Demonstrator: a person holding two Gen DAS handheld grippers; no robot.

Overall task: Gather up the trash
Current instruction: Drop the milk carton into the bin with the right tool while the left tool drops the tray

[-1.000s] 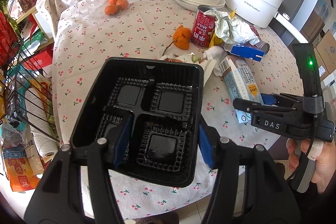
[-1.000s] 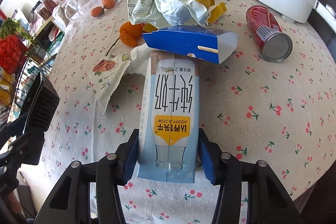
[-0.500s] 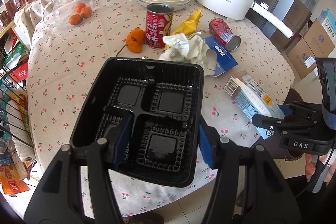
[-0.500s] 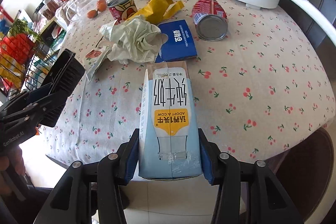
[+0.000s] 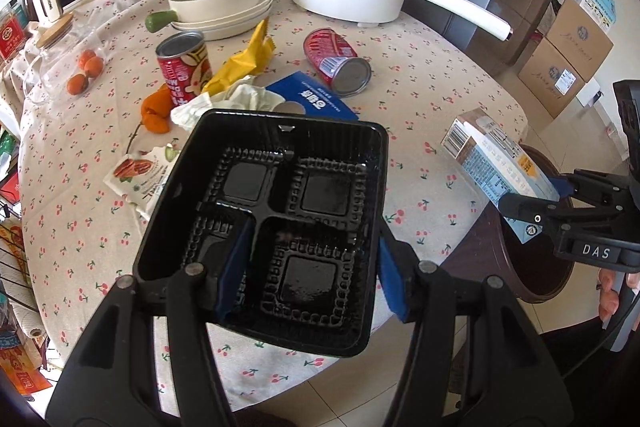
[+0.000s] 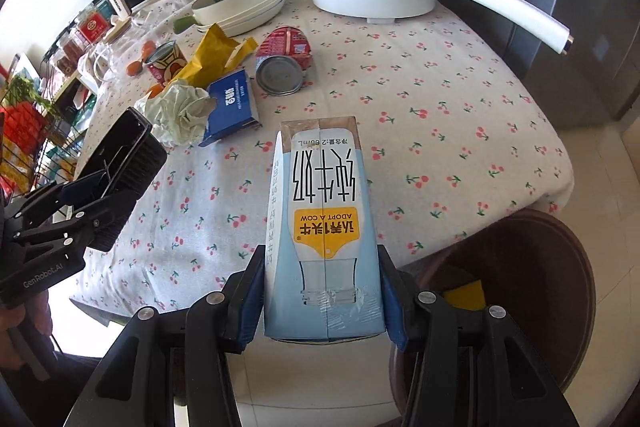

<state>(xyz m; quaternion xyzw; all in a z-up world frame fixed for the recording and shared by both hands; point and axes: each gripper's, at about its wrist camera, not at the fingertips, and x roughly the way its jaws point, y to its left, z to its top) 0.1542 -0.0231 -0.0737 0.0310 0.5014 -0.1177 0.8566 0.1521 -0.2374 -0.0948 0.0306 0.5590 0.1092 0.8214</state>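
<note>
1. On the table, bare cloth spans 12 to 3 o'clock of the milk carton.
2. Crumpled paper, a blue box and a tipped can crowd 10 to 11 o'clock.
3. A brown bin stands at 4 o'clock.

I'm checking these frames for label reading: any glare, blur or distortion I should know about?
Left wrist view: sharp; fisheye bends the table edge; faint sheen on the glossy black plastic tray.
Right wrist view: sharp; print on the light-blue milk carton is legible but upside down; the corners are vignetted black.
</note>
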